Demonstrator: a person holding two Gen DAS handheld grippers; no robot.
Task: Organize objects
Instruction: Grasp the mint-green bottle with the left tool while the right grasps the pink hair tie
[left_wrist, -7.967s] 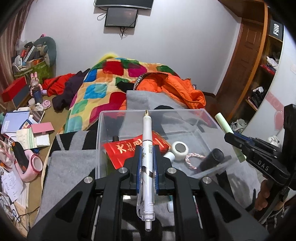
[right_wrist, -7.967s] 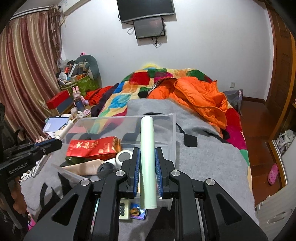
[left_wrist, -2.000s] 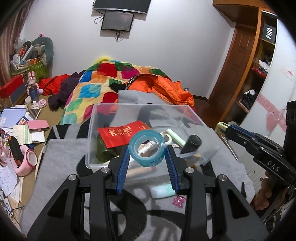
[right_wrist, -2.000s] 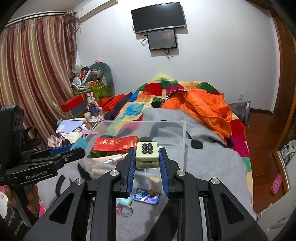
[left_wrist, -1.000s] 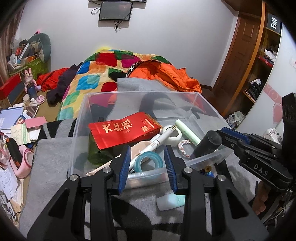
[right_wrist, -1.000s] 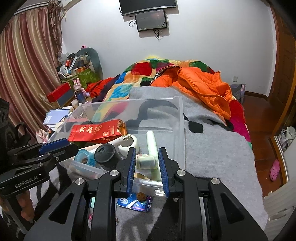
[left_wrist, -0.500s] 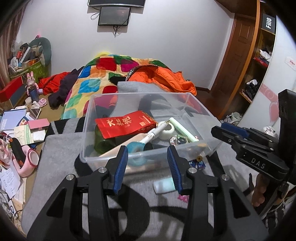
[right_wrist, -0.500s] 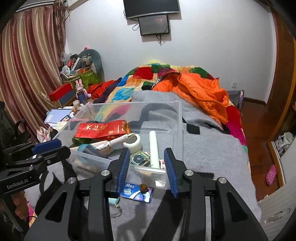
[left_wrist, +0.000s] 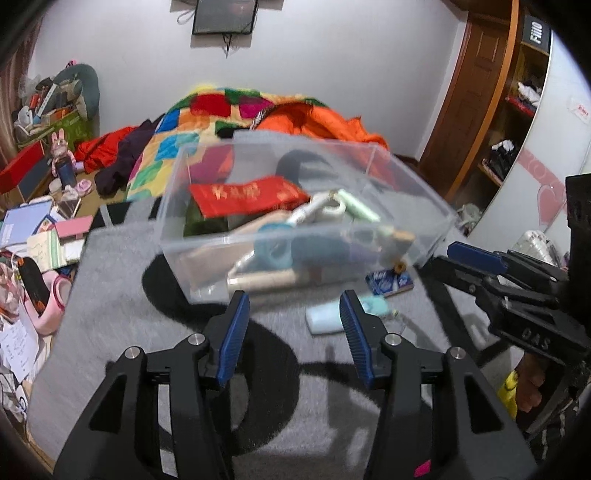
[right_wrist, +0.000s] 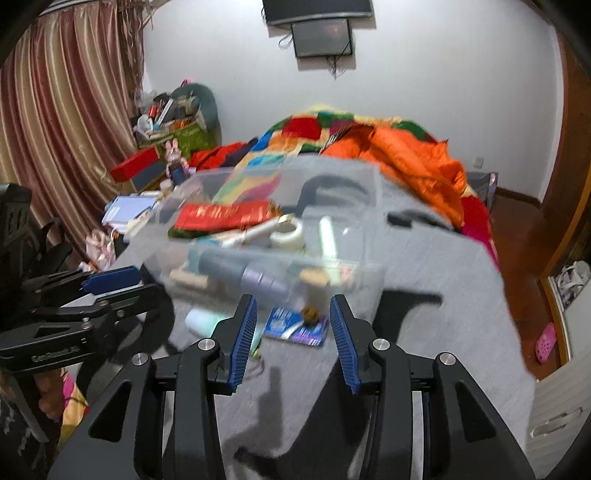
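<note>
A clear plastic bin (left_wrist: 207, 240) stands on the grey blanket (left_wrist: 110, 295). It holds a red packet (left_wrist: 247, 195), a blue tape roll (left_wrist: 275, 251), a pale green tube (left_wrist: 356, 206), a white pen (left_wrist: 310, 212) and other items. My left gripper (left_wrist: 292, 299) hovers just short of the bin's near wall, its jaws opening with nothing between them. My right gripper (right_wrist: 292, 301) is open and empty, above a blue packet (right_wrist: 295, 325) that lies on the blanket beside a mint-coloured item (right_wrist: 201, 319). Each gripper shows in the other's view: right gripper (left_wrist: 443, 258), left gripper (right_wrist: 144, 280).
An orange jacket (right_wrist: 413, 166) and a patchwork quilt (left_wrist: 207, 110) lie on the bed behind the bin. Books and clutter (left_wrist: 40, 236) cover the floor at the left. A wooden wardrobe (left_wrist: 476, 110) stands at the right, striped curtains (right_wrist: 55, 129) at the left.
Both grippers have drawn back from over the bin to just in front of it. Their jaws stand wider. The tape roll and a small green item stay in the bin.
</note>
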